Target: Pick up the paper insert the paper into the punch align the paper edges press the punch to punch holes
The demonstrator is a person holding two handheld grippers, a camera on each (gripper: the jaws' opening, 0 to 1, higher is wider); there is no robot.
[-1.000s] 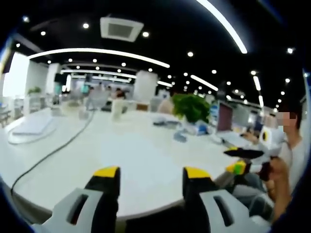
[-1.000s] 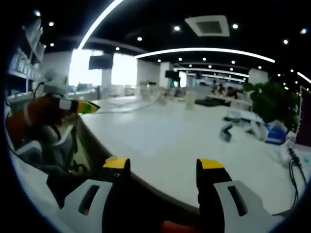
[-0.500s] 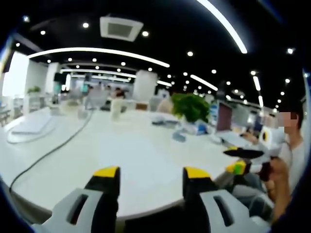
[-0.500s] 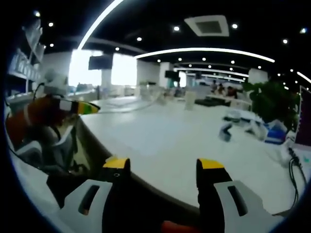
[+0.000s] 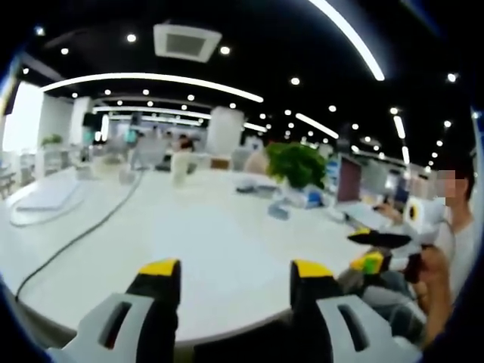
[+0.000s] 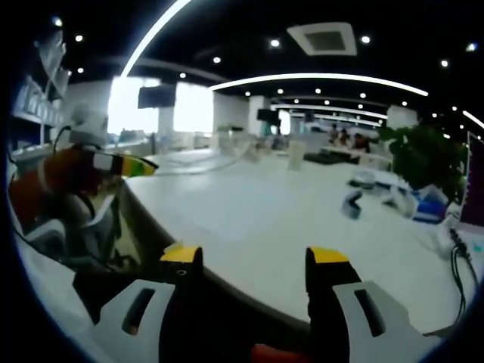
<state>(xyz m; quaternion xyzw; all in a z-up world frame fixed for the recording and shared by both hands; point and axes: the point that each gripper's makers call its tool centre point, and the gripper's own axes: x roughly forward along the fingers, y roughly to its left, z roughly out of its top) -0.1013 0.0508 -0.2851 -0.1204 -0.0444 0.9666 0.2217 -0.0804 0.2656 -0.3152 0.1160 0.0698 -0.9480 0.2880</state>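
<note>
Nearest each lens, the yellow-tipped grey left gripper and the matching right gripper hover at the near edge of the round white table, jaws spread wide with nothing between them. No paper sheet or hole punch can be made out on the tabletop from here, so the first step, picking up the paper, looks not yet begun. To do it well, I'd judge both hands should tip downward and sweep the near surface until the sheet is found, then bring one jaw under a lifted edge instead of pinching flat against the table. Farther off, a thin dark cable curls across the left side; beyond it stand a leafy green potted plant and an open laptop. Compared with a second ago, the left gripper's jaws stand slightly wider and lower; the right gripper view is unchanged.
</note>
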